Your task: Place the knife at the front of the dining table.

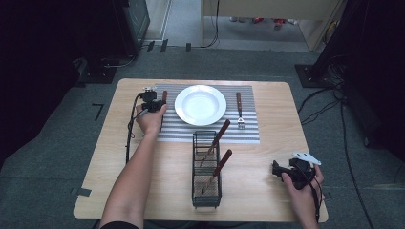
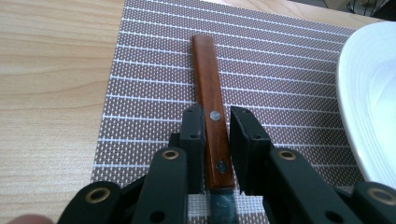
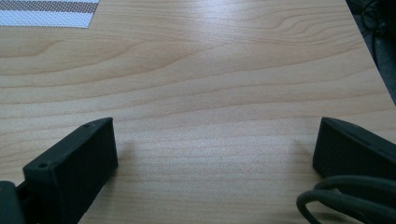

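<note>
A wooden-handled knife lies flat on the striped mat, just left of the white plate. The left gripper is set narrowly around its handle, one finger touching it and the other just apart. The right gripper is held wide over bare worktop. A fork lies right of the plate, and a wire basket holds two more utensils.
</note>
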The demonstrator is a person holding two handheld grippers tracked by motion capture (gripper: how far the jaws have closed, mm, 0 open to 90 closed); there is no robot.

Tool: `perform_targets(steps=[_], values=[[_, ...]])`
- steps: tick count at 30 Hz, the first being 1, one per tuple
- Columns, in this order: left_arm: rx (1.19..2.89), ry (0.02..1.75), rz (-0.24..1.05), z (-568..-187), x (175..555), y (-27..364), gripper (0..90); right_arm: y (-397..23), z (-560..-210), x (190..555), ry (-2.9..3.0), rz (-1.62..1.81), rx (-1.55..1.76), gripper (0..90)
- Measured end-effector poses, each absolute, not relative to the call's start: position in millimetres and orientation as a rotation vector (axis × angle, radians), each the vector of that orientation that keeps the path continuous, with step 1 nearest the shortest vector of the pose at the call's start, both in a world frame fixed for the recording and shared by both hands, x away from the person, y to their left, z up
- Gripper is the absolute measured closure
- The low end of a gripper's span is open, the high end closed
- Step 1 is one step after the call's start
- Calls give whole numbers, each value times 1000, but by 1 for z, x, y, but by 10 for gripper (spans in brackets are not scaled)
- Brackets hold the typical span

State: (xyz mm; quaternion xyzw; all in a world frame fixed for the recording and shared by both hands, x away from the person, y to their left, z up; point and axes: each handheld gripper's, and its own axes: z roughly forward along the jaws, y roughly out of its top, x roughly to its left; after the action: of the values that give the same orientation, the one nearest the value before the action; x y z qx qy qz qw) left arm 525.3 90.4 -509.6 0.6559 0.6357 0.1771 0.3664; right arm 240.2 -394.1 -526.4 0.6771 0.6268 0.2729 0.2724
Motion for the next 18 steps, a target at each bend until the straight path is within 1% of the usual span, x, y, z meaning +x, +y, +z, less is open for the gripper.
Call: perform_targets(steps=[5,9,18], values=[[1650,1661,446,-510,528,91,780,-394,-526,240,1687,735,1822,0],[1589,1700,404,-510,531,91,780,-394,-526,240,1687,735,1822,0],[1563,1718,399,-511,533,91,780,-394,-526,240,1687,735,1823,0]])
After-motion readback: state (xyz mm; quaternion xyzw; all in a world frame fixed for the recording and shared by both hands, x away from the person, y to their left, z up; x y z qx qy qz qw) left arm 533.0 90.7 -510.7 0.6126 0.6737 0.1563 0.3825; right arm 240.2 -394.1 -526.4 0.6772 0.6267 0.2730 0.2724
